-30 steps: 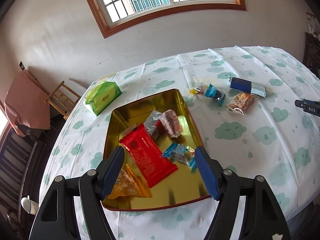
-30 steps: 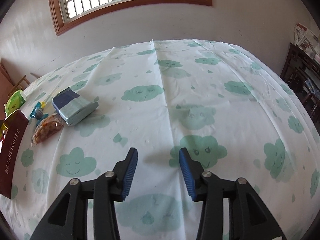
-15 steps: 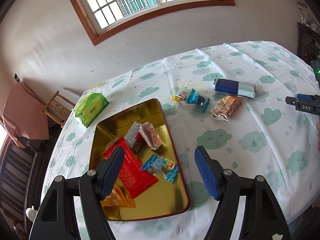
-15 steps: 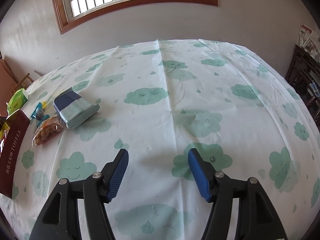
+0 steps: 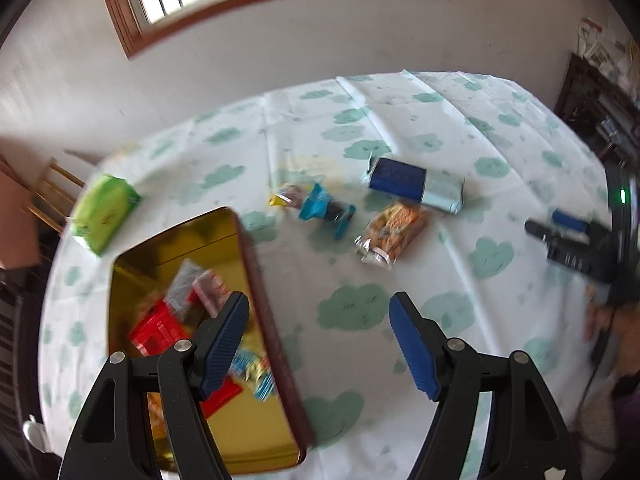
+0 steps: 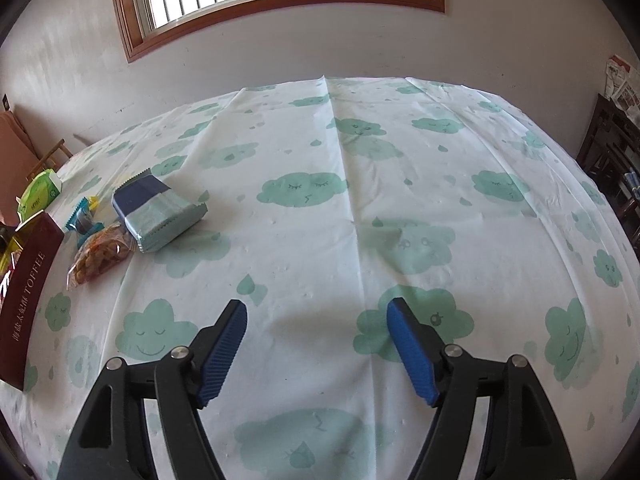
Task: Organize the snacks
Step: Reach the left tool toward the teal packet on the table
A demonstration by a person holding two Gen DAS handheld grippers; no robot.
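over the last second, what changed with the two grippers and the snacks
The right gripper has just been opening its jaws, with nothing between them. The left gripper, open and empty, swung from over the gold tin towards the loose snacks on the tablecloth. Every snack lies where it was.
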